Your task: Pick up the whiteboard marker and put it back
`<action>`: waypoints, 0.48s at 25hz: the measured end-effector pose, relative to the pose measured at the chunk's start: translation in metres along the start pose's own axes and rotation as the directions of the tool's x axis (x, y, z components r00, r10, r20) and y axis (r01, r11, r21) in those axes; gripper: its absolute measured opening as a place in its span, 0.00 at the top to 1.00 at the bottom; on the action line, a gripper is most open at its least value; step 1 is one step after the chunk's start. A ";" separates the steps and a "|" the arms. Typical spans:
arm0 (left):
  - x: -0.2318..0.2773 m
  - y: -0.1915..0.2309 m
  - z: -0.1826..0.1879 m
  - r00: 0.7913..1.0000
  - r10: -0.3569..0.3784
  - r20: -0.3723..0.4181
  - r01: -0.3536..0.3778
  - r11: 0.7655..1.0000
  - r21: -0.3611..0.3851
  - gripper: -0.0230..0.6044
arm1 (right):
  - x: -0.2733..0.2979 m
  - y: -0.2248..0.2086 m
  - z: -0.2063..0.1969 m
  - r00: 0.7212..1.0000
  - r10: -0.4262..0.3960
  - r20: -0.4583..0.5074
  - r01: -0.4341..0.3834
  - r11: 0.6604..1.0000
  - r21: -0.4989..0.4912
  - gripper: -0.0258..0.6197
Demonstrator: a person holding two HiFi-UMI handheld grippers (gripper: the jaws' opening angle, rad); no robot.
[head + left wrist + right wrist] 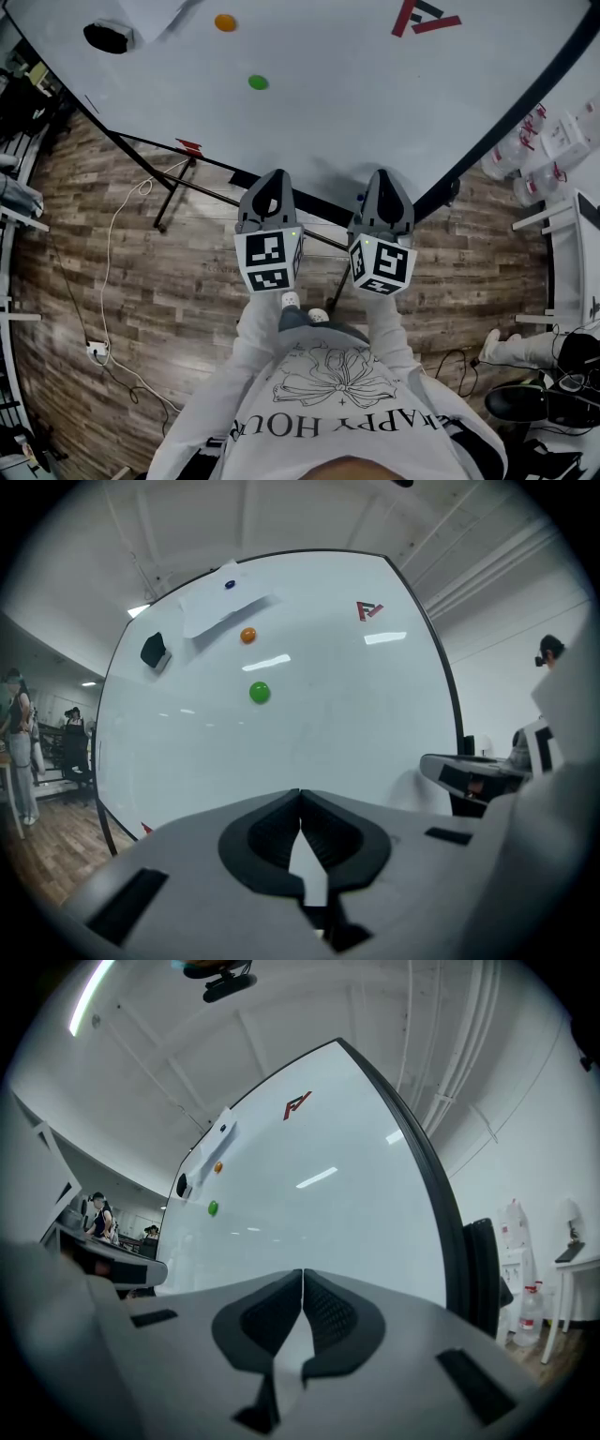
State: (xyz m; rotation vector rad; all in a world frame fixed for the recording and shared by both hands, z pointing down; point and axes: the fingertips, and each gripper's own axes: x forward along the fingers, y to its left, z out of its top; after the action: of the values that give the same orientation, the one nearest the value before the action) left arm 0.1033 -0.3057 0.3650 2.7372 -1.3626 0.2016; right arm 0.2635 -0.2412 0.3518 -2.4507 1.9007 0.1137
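The left gripper (300,795) is holding its jaws pressed together, tips touching, nothing pinched between them. The right gripper (302,1275) is doing the same, empty. Both are pointing side by side at the lower edge of the whiteboard (356,94), which is filling everything ahead of the jaws.

I am not making out the whiteboard marker for certain in any view. A small blue speck (360,199) is showing just ahead of the right jaws at the board's bottom rim, and it may be the marker. If so, the right gripper is the nearer one, but the speck's long axis is too small to read.

Farther up the board, ahead and left of the jaws, a green magnet (258,82), an orange magnet (225,22) and a black eraser (108,37) are sitting. A wood floor (112,281) is lying below.
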 end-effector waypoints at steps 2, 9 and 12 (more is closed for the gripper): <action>-0.001 0.001 0.001 1.000 0.004 0.002 -0.004 1.000 0.000 0.95 | -0.001 -0.001 0.001 1.000 -0.003 0.001 0.003 1.000 0.002 0.95; -0.010 0.003 0.003 1.000 0.014 0.010 -0.014 1.000 0.003 0.95 | -0.006 -0.001 0.002 1.000 -0.008 0.003 0.008 1.000 0.008 0.95; -0.011 0.005 0.003 1.000 0.015 0.011 -0.015 1.000 0.006 0.95 | -0.006 -0.001 0.002 1.000 -0.011 0.002 0.011 1.000 0.009 0.95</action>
State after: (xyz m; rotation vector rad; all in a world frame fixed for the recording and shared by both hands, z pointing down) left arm 0.0928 -0.2999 0.3606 2.7371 -1.3882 0.1925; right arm 0.2633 -0.2346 0.3504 -2.4535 1.8827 0.1073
